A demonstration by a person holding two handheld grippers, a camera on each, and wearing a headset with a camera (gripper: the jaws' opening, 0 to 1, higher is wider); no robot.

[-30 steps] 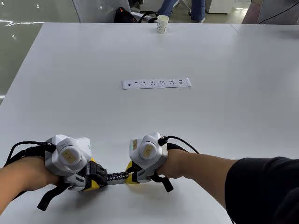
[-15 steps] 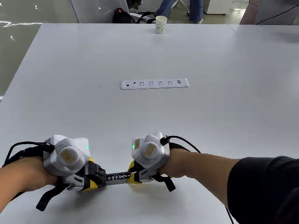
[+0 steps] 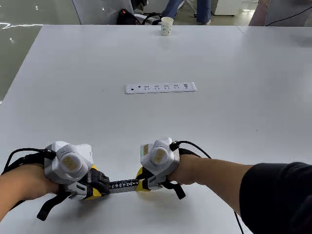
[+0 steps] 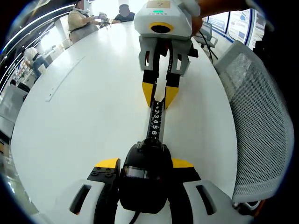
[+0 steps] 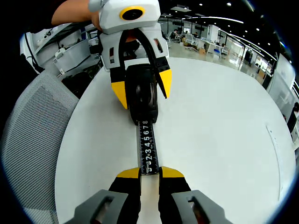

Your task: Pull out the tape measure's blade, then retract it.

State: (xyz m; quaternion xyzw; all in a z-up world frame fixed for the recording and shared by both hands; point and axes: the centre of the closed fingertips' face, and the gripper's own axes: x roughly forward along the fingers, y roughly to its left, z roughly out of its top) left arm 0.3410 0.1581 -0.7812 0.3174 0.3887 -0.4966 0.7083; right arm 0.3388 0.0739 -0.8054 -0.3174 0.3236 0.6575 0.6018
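My left gripper [image 4: 145, 164] is shut on the black tape measure case [image 4: 144, 175], near the table's front edge in the head view [image 3: 100, 184]. A short length of black blade with white numbers [image 4: 154, 122] runs from the case to my right gripper [image 5: 149, 173], which is shut on the blade's tip. In the right gripper view the blade [image 5: 146, 147] leads straight to the case [image 5: 143, 100] between the left gripper's yellow-tipped fingers [image 5: 118, 93]. Seen from the head view, the blade [image 3: 123, 185] spans the gap between the left gripper [image 3: 95, 187] and the right gripper [image 3: 141, 184].
A white power strip [image 3: 161, 87] lies mid-table, and a paper cup [image 3: 167, 25] stands at the far edge. The white table [image 3: 234, 112] stretches wide on all sides. A grey mesh chair [image 4: 261, 121] sits close beside the table's front edge.
The right gripper has drawn slightly to the right, away from the left one, and a longer stretch of blade shows between them. The left gripper has held still.
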